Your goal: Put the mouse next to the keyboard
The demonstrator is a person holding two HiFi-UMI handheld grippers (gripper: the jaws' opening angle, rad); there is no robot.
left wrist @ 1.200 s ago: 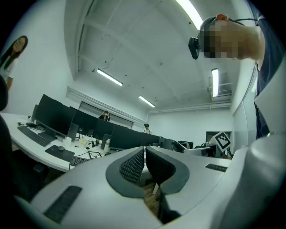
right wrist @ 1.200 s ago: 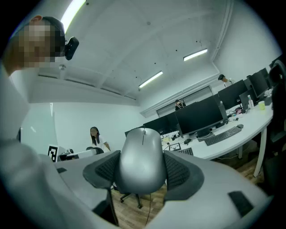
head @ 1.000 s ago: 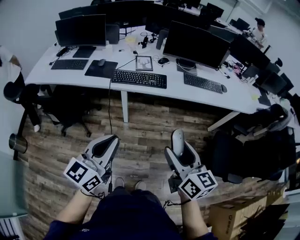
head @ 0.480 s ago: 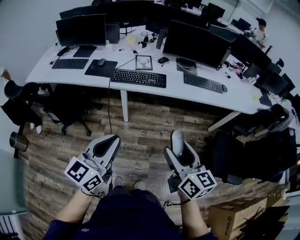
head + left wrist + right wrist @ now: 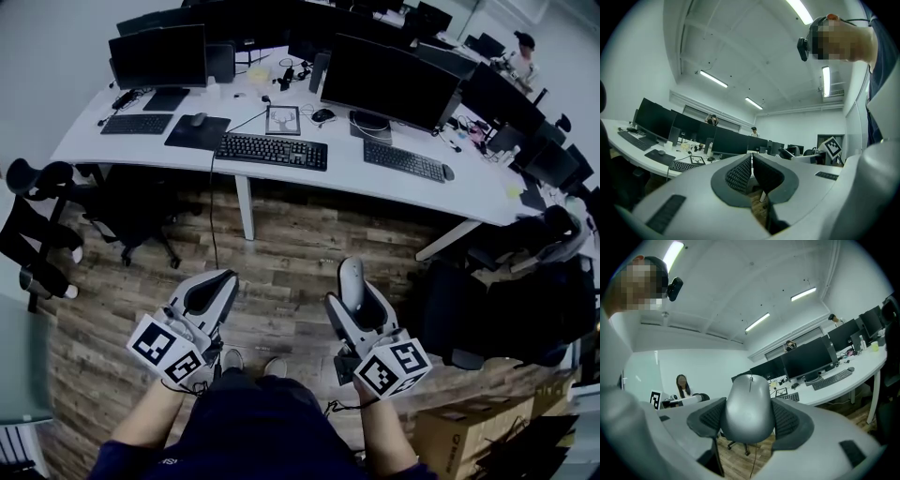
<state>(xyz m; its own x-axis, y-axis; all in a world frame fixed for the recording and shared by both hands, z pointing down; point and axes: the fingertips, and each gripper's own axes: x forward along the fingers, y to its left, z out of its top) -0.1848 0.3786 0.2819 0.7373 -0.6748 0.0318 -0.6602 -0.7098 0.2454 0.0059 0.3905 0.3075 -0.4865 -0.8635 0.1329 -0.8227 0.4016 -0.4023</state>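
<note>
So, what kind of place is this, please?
Most likely an open-plan office: long white desks with rows of monitors and keyboards, and office chairs on a wooden floor.

The mouse (image 5: 749, 401) you hold looks like smooth silver-grey plastic with a soft sheen, and the pads (image 5: 788, 422) against it are dark, dimpled and matt. Your left gripper (image 5: 752, 159) has a matt pale-grey plastic shell; the floor (image 5: 300, 246) is rough-grained wood planking, the desk (image 5: 356, 180) top smooth white.
</note>
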